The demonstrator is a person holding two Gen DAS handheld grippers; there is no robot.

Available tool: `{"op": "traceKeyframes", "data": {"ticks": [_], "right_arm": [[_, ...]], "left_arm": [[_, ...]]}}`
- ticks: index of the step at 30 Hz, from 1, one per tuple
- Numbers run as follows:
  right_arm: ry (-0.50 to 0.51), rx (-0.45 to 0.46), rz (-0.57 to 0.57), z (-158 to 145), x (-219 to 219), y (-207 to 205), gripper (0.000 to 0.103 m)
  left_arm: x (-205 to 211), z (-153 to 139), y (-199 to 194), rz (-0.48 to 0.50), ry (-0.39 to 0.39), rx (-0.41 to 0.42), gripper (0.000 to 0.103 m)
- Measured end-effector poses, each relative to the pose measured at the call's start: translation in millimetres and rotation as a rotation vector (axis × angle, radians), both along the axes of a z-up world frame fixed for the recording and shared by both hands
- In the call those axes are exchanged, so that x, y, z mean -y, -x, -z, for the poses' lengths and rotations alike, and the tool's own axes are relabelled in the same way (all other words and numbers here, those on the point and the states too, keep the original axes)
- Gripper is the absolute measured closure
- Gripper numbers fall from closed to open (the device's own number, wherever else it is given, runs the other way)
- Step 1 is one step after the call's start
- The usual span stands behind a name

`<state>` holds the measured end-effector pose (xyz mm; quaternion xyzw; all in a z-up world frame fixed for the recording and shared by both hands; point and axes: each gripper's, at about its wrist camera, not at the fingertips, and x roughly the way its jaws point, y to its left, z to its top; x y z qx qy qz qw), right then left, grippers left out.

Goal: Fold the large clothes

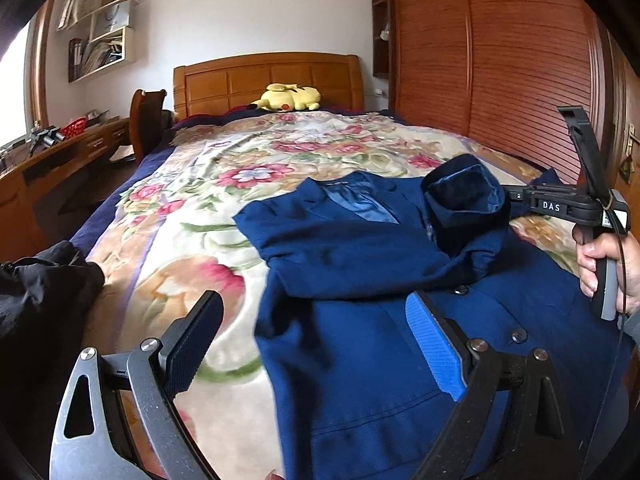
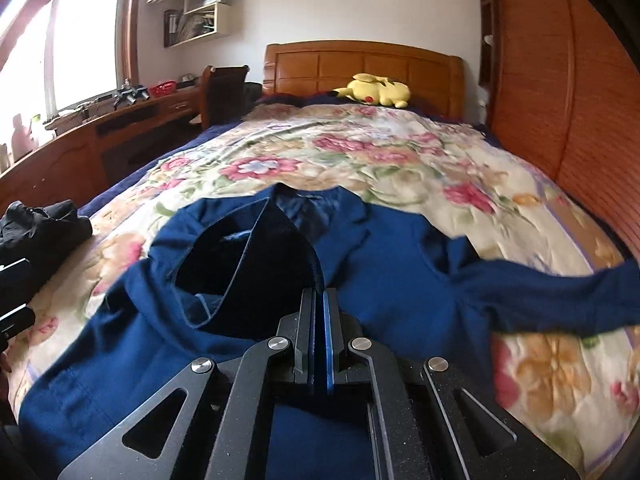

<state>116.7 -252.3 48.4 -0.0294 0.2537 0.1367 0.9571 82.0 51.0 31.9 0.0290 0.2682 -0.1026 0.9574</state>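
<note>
On bed: navy wool blazer (image 2: 400, 280), sleeve cuff (image 1: 466, 200) lifted.
Right gripper (image 2: 320, 300): pinching cuff.
Left gripper (image 1: 316, 344): spread, empty.
Advice: lay sleeve flat across chest.

navy blue jacket (image 2: 384, 264), cream blanket (image 2: 400, 160) with pink flowers, yellow plush toy (image 2: 378, 90)

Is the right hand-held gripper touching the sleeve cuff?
Touching. The right wrist view shows the right hand-held gripper shut on the cuff edge.

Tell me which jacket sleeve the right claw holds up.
The sleeve with its cuff lifted over the jacket front, pinched in the right claw. The other sleeve lies flat on the bed.
</note>
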Motion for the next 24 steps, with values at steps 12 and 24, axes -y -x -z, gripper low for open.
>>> {"op": "traceKeyframes", "data": {"ticks": [12,24], "right_arm": [[0.003,-0.059,0.005,8,24,34,0.097],[0.029,-0.09,0.036,7,34,80,0.051]], "left_arm": [[43,-12,11,0.078,0.025,0.011,0.01],[52,-4,14,0.086,-0.025,0.012,0.01]]}}
